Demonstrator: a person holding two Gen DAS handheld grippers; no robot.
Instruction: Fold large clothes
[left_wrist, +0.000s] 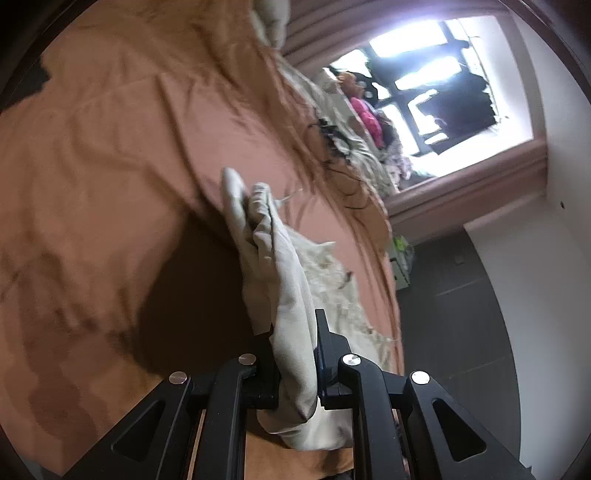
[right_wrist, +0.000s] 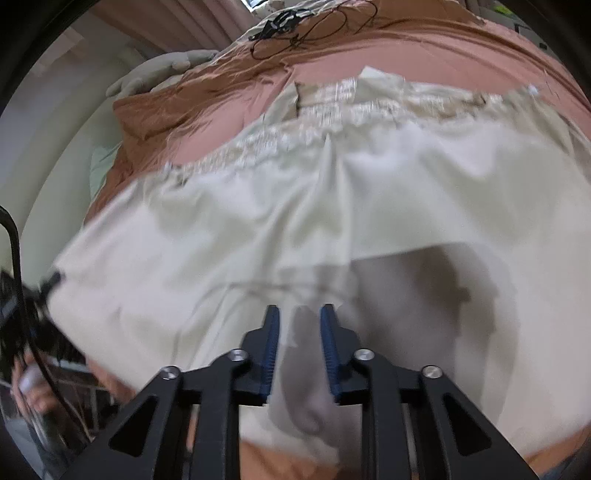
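Observation:
A large cream garment (right_wrist: 258, 229) with a lace band lies spread on a bed with an orange-brown sheet (right_wrist: 229, 110). My right gripper (right_wrist: 298, 314) hangs low over its near part, jaws partly apart with blue pads showing, nothing clearly clamped between them. In the left wrist view my left gripper (left_wrist: 293, 332) is shut on a bunched fold of the same cream garment (left_wrist: 280, 280), lifted above the sheet (left_wrist: 92, 184); the lace part trails to the right.
Black cables (right_wrist: 295, 33) and a grey pillow (right_wrist: 159, 70) lie at the far end of the bed. A window (left_wrist: 424, 92) with piled clothes and curtains is beyond the bed. Dark floor (left_wrist: 454, 314) runs beside the bed. A hand and black cable (right_wrist: 29, 369) show at left.

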